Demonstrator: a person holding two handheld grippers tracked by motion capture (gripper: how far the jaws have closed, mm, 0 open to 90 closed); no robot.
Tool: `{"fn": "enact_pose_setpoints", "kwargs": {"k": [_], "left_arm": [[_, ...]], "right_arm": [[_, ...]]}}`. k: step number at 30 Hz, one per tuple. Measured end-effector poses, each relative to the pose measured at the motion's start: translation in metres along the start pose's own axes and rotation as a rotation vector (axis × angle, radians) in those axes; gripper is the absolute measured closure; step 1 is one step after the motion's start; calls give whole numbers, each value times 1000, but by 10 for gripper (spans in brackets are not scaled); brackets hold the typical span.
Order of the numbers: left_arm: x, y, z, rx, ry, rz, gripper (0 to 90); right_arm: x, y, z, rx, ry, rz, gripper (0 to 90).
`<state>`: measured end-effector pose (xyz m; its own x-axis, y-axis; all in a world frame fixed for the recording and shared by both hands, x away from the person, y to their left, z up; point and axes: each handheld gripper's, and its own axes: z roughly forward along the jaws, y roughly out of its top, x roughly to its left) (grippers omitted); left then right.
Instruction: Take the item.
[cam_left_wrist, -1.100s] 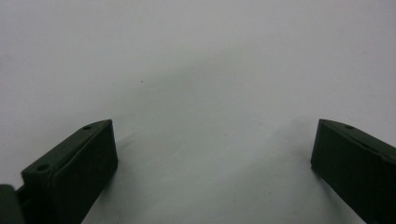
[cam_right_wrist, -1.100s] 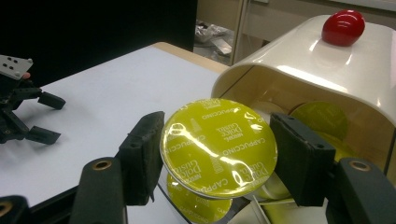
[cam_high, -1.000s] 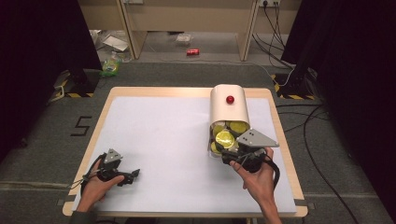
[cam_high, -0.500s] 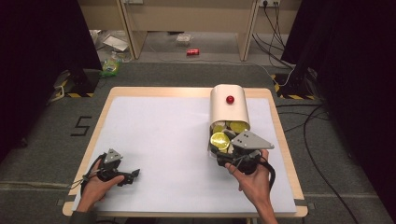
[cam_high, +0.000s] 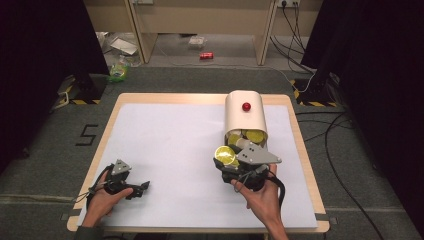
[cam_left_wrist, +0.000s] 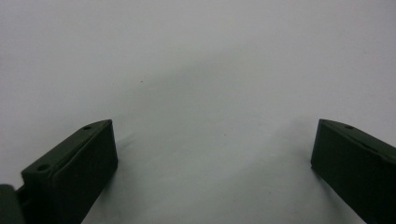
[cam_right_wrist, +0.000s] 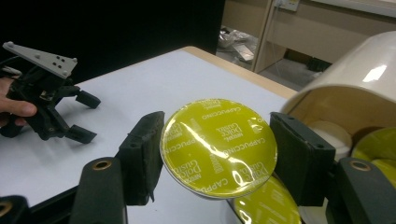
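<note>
**Capsule held at the mouth of the tipped container**

2 grippers and 1 cream container (cam_high: 245, 114) are on the white table (cam_high: 170, 150). The container lies on its side with a red knob (cam_high: 246, 106) on top. The right gripper (cam_right_wrist: 217, 154), just in front of the container's open mouth, has its jaws closed against the rim of 1 yellow foil-topped capsule (cam_right_wrist: 218, 145) printed "Dolce Gusto Cappuccino". The left gripper (cam_high: 145, 186), well apart toward the table's near left corner, rests with jaws spread wide, gripping nothing.

More yellow capsules (cam_high: 252, 136) sit inside the container; their count cannot be told, since the wall and the right gripper cover them. 1 further capsule (cam_right_wrist: 268, 205) lies partly hidden under the held one.

Beyond the table: grey carpet (cam_high: 350, 190), cables (cam_high: 300, 22), 1 red can (cam_high: 206, 55), dark curtains.
</note>
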<state>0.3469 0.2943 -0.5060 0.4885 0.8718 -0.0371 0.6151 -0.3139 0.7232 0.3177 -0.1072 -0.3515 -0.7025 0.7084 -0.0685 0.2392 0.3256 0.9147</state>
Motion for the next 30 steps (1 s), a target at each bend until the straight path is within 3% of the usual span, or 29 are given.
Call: {"fn": "enact_pose_setpoints", "kwargs": {"k": [11,30], "left_arm": [[0,0,0,0,0,1,0],[0,0,0,0,1,0,0]], "right_arm": [[27,1,11,-21,52,-14,384],[69,-17,45,20,145,-49,383]]}}
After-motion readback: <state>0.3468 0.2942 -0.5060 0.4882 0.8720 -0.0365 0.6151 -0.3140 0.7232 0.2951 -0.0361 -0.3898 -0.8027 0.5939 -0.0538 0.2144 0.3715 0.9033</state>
